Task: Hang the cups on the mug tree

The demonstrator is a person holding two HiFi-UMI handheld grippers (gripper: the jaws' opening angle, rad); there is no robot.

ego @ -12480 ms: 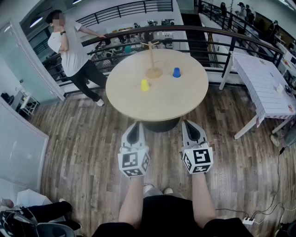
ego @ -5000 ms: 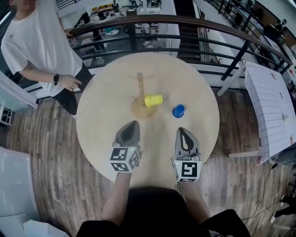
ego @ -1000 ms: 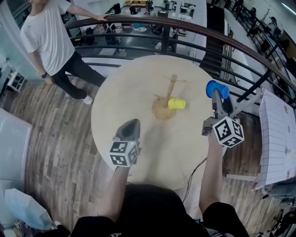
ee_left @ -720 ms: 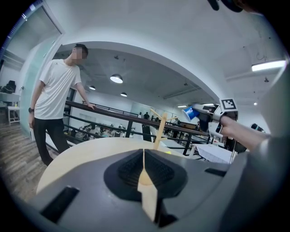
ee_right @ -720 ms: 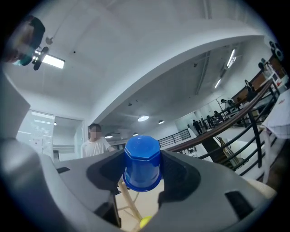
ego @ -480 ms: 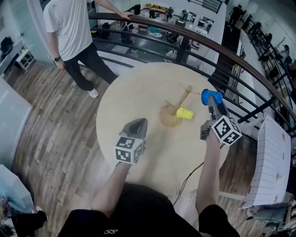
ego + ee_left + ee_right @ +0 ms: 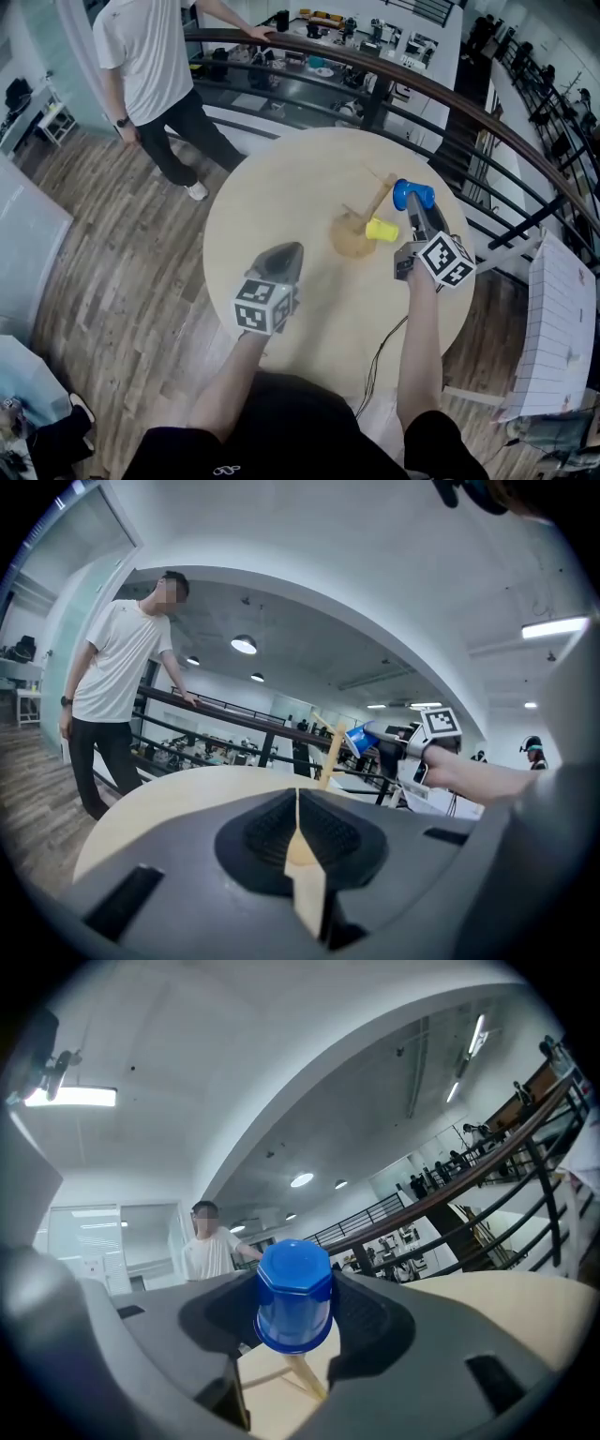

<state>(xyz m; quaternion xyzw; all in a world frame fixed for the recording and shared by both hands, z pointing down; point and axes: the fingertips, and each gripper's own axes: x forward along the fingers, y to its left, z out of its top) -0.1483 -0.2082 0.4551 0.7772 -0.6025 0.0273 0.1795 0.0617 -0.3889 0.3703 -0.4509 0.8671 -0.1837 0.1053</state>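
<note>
A wooden mug tree [image 7: 359, 231] stands near the middle of the round table [image 7: 281, 197], and a yellow cup [image 7: 382, 229] hangs low on it. My right gripper [image 7: 413, 202] is shut on a blue cup [image 7: 412, 194], held on its side just right of the tree's top. In the right gripper view the blue cup [image 7: 293, 1295] sits between the jaws, and a wooden peg [image 7: 302, 1373] shows just below it. My left gripper [image 7: 283, 256] hovers over the table's near side, shut with nothing in it. The left gripper view shows the tree [image 7: 330, 755] and the blue cup [image 7: 361, 739] ahead.
A person in a white shirt [image 7: 147, 58] stands at the dark railing [image 7: 422, 89] beyond the table's far left. A white table [image 7: 553, 328] stands at the right. A cable [image 7: 380, 352] hangs off the table's near edge.
My right gripper has carried the blue cup left and a little lower, close to the top of the mug tree. The left gripper has stayed put.
</note>
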